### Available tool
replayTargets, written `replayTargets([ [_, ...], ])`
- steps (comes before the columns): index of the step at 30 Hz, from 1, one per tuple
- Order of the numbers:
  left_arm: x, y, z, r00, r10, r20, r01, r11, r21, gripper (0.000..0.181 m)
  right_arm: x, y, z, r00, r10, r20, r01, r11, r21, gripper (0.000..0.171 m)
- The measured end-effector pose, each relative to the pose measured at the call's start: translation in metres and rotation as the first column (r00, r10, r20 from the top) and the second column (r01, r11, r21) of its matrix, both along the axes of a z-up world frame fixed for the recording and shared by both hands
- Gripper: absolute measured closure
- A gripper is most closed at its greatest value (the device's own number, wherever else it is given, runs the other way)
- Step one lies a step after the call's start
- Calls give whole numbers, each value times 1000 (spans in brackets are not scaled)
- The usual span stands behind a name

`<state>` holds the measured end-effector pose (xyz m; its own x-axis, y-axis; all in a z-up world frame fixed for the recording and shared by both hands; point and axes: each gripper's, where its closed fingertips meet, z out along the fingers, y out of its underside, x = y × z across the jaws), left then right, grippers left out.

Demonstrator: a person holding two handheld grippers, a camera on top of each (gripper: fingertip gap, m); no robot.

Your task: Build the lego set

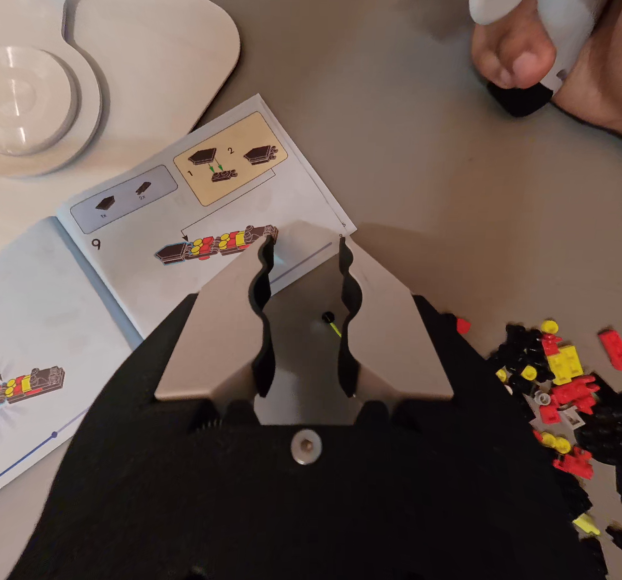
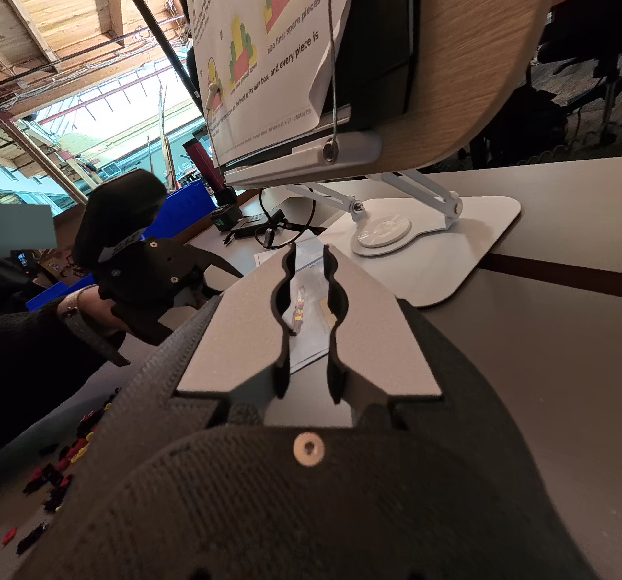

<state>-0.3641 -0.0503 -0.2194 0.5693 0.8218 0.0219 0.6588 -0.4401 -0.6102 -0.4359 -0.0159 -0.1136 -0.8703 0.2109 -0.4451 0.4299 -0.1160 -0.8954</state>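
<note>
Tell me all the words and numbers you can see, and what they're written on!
I can't read writing out, but this is what carries it:
Open instruction booklet on the table: printed numbers beside brick drawings.
White sheet propped on the stand: lines of print beside coloured brick drawings.
Small dark box on the far desk: a green mark, too small to read.

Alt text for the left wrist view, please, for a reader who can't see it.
The left tool hangs open and empty over a grey table, tips above the corner of an open instruction booklet. A pile of loose black, red and yellow bricks lies to its right, a white stand base sits at upper left, and a hand is at upper right.
</note>
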Motion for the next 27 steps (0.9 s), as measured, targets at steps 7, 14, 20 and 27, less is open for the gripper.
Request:
replayTargets([
  [7,1,0,0,1000,11,3,-11,1000,-10,144,0,0,0,1000,-1,0,1,1000,1,156],
  [14,4,4,-1,1000,20,10,-20,1000,-23,155,0,0,0,1000,-1,-2,1,1000,2,156],
  [20,-2,-4,-2,997,57,-45,-59,997,-52,179,0,-1,0,1000,-2,-6,2,1000,5,157],
  [27,-2,-4,-2,998,44,-41,-47,996,-79,179,0,-1,-1,1000,0,0,0,1000,5,156],
])
